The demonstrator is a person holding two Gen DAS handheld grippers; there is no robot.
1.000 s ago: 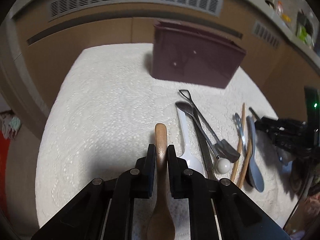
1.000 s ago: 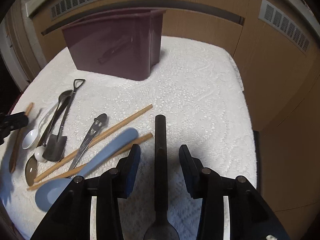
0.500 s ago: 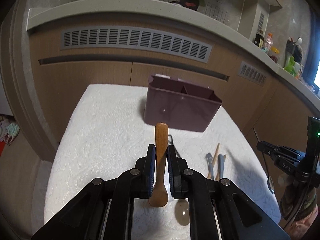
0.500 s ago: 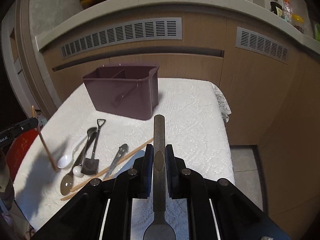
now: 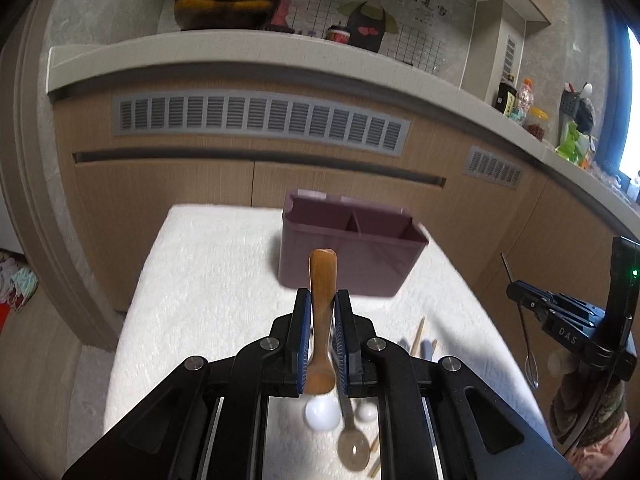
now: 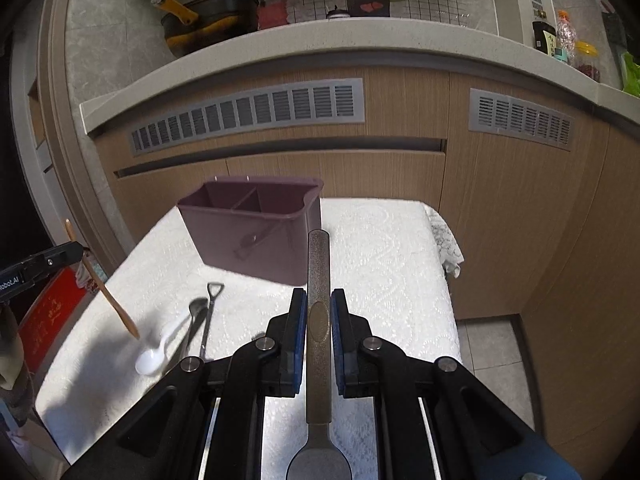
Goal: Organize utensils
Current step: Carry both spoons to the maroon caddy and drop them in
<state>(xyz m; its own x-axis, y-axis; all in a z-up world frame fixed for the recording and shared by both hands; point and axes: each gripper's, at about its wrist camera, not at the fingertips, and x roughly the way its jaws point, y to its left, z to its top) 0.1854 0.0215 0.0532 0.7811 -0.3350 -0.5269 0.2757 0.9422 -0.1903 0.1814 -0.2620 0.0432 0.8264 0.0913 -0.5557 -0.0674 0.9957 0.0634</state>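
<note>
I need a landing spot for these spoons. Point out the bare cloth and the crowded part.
Bare: the cloth right of the bin out to its right edge, and the strip left of the bin. Crowded: the near-left patch with the white spoon, metal spoon and shovel spoon.

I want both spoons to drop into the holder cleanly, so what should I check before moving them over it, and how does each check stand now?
1. Left claw shut on the wooden spoon: ok, pads on the handle, bowl hanging below.
2. Right claw shut on the metal spoon: ok, gripped mid-handle.
3. Both spoons lifted off the white cloth: ok.
4. Purple utensil holder upright, two compartments open: ok.
5. Compartments empty: cannot tell, their bottoms are hidden.
6. The two claws apart from each other: ok, they are at opposite edges of the views.
</note>
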